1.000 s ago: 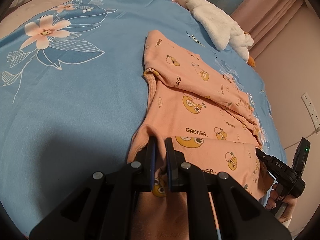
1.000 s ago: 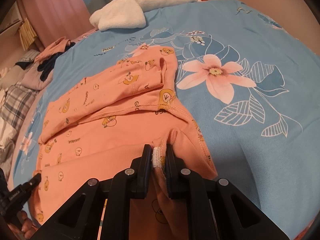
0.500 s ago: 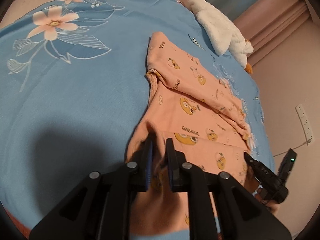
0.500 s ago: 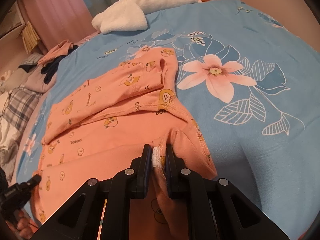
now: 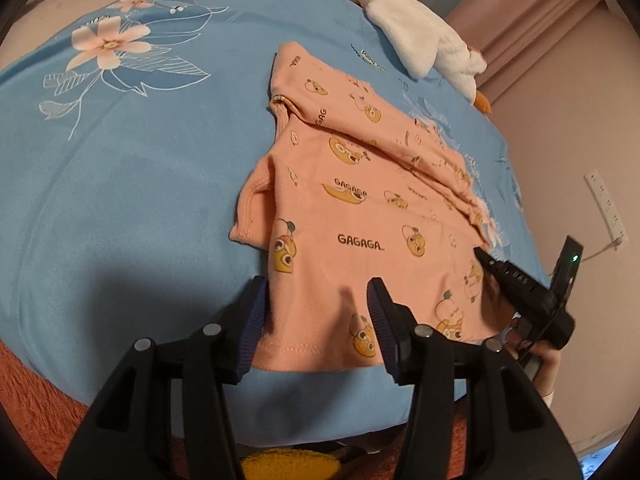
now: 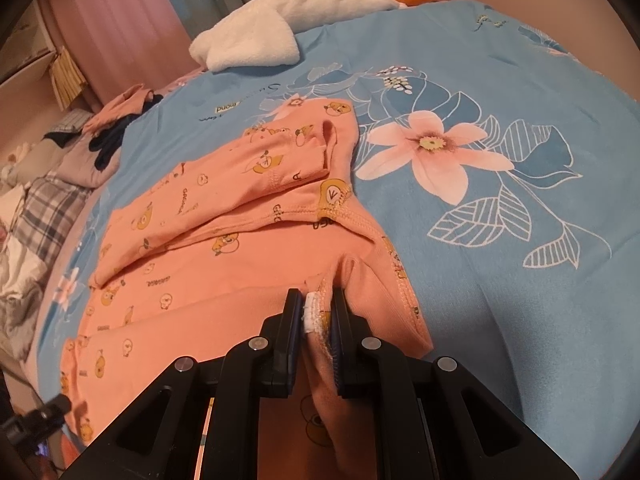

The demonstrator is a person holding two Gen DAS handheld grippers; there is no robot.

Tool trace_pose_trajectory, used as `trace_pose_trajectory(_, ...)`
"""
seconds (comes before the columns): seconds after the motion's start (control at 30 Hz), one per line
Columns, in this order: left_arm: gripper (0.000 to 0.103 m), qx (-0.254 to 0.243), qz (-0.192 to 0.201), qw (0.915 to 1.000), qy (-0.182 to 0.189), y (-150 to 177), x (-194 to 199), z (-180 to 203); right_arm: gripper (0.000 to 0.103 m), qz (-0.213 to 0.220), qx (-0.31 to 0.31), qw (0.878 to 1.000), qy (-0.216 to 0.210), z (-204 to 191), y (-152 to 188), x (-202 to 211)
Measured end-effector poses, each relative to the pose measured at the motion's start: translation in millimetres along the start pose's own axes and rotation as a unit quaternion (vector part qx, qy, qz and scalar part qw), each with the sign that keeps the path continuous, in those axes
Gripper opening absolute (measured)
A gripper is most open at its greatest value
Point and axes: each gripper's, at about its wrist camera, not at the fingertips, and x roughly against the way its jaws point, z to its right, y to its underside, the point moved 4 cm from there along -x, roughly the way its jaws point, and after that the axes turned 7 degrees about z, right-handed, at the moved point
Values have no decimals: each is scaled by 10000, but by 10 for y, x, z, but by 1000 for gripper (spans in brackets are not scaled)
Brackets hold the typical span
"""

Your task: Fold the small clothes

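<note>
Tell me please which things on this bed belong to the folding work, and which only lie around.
For the job:
- orange printed garment
- left gripper, fingers opening, off the cloth
- right gripper, shut on the garment's edge

Just lying about:
- white fluffy plush
- pile of clothes at the bed's far side
- blue floral bedspread

Left gripper [image 5: 316, 320]: matte black angular frame, blue ribbed pads [image 5: 253, 322], round silver screws. Right gripper [image 6: 316, 318]: same black build, blue pads, silver screws, white "DAS" lettering, small green light.
</note>
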Motion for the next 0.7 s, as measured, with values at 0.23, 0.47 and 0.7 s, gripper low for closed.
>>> trace_pose_trajectory(0.23, 50, -24, -65, 10000, 54, 53, 28, -25, 36, 28, -8, 10000, -19, 55, -35, 287)
trace_pose_trajectory(0.47, 49, -68, -217, 9995, 222, 150, 68, 5, 52, -304, 63, 9992, -236, 151, 230, 604)
trace_pose_trajectory(0.7, 41, -131, -372, 9985, 391, 212, 33, 87, 52, -489, 443, 9975, -251, 104, 409, 657)
